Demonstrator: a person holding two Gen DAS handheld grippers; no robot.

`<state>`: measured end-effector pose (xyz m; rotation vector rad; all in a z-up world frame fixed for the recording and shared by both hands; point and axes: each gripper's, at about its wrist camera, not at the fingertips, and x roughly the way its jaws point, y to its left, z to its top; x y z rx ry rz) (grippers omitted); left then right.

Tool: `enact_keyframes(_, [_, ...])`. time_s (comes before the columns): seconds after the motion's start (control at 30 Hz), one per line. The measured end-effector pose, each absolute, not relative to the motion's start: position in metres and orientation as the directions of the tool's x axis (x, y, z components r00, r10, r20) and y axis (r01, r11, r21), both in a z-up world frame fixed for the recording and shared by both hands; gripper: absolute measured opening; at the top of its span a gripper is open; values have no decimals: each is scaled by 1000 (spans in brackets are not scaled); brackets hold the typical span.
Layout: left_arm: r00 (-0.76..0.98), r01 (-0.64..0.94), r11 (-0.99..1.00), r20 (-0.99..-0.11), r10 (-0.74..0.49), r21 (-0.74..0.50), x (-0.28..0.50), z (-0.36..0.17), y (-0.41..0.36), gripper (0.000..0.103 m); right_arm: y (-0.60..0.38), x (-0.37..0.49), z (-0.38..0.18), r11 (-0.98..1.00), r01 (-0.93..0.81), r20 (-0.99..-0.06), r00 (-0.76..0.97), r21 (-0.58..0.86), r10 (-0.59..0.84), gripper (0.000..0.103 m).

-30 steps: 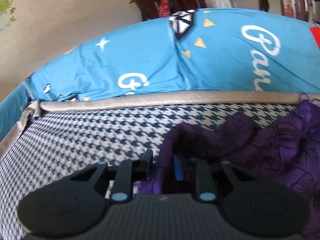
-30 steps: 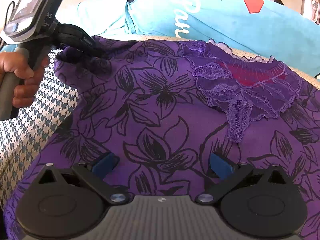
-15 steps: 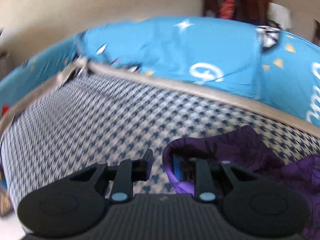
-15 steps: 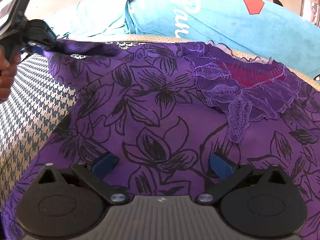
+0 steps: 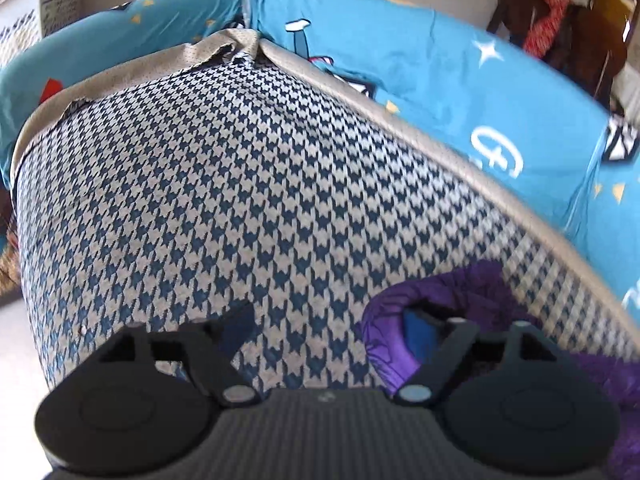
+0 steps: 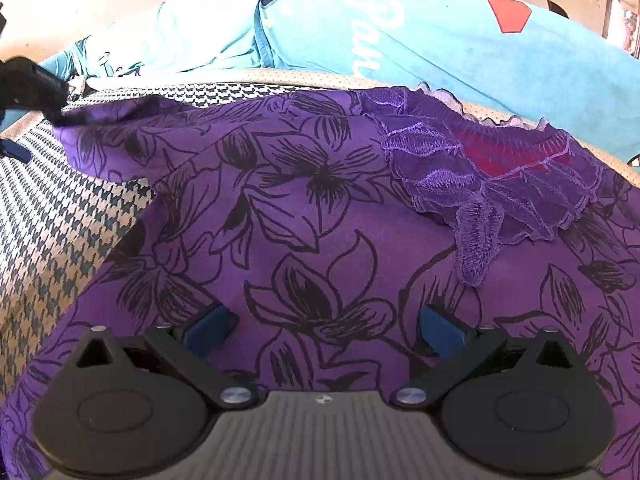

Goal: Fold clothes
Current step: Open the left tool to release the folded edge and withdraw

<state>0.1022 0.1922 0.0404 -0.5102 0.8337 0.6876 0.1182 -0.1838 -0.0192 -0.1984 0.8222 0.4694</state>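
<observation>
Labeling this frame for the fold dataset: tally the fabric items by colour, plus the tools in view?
Purple floral garment: 1
Houndstooth cover: 1
Blue printed sheet: 1
Tools: 2, the left tool and the right tool
Total: 5

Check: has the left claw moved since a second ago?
Yes. In the right wrist view the left claw has travelled left and away over the houndstooth surface toward its far-left corner, drawing the purple garment's sleeve outward.
</observation>
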Motion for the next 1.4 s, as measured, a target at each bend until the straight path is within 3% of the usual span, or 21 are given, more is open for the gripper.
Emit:
enact_keyframes(0.1, [471, -740, 647, -828, 306, -182, 99, 43, 199, 87, -183, 118, -21, 880, -475, -742, 588, 7, 323, 103])
enact_keyframes(0.33, [486, -769, 580, -834, 261, -267, 83, 40, 207, 87, -183, 115, -26, 881, -473, -739, 593, 0, 319, 103])
enact_keyframes(0.43, [561, -743, 616, -744, 362, -261, 74, 67, 195, 87, -183, 114, -29, 881, -473, -738, 595, -2, 318, 103])
enact_keyframes(0.53, [540, -787, 607, -600, 590, -112, 66, 93, 171, 91, -183, 113, -31, 881, -473, -737, 597, -3, 318, 103])
enact_keyframes(0.6, [513, -812, 578, -574, 639, -81, 63, 99, 171, 92, -183, 112, -32, 881, -473, -735, 598, -3, 319, 103])
enact_keyframes(0.8, [532, -765, 640, -632, 564, -73, 74, 90, 175, 92, -182, 111, -31, 882, -472, -735, 600, -5, 317, 103])
enact_keyframes(1.13, [600, -540, 839, -729, 330, -65, 117, 55, 143, 92, -182, 112, -28, 883, -470, -737, 599, -6, 314, 103])
enact_keyframes(1.4, [558, -469, 883, -771, 306, 11, 147, 25, 125, 92, -181, 112, -28, 885, -466, -736, 600, -5, 312, 103])
